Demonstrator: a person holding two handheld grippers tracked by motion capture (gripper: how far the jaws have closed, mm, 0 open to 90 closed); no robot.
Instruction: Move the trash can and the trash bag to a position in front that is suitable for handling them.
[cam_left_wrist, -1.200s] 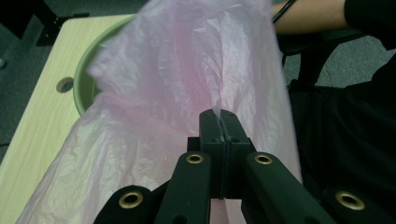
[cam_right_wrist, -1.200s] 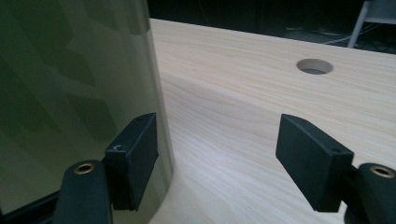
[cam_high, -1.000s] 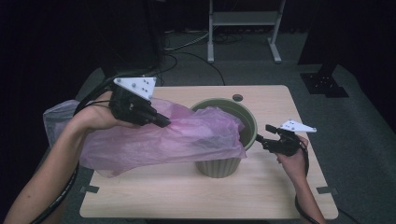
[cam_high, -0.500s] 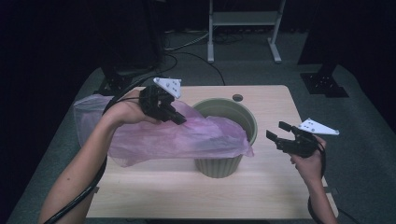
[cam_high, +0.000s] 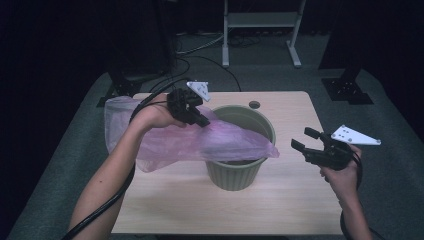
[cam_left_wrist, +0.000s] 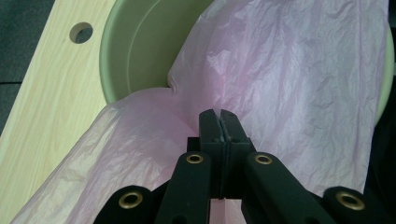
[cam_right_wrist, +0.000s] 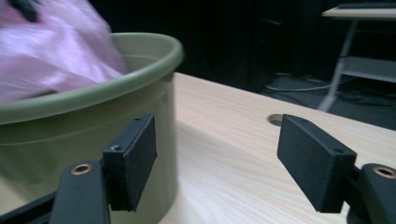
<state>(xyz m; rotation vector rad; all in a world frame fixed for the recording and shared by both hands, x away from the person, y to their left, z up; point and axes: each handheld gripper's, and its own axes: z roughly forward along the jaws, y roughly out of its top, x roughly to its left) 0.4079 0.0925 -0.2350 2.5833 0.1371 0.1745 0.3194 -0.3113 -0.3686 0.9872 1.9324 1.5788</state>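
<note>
we see a pink plastic bag (cam_high: 200, 142) draped over a green bucket (cam_high: 240, 170) on the wooden table (cam_high: 280, 200)

the bag lies across the bucket's open top, one end reaching past the rim toward our right and the rest spilling off the left side onto the table; in the left gripper view we find the film (cam_left_wrist: 289, 84) crumpled over the green rim (cam_left_wrist: 135, 51), with a round hole (cam_left_wrist: 81, 32) in the table just beyond. the left gripper (cam_high: 200, 119) sits above the bucket's far-left edge, its jaws clenched on a fold of the bag. the right gripper (cam_high: 305, 140) hovers to the right of the bucket, apart from it, jaws spread wide and grasping nothing, with the bucket wall (cam_right_wrist: 93, 135) close beside its left pad (cam_right_wrist: 135, 158)
</note>
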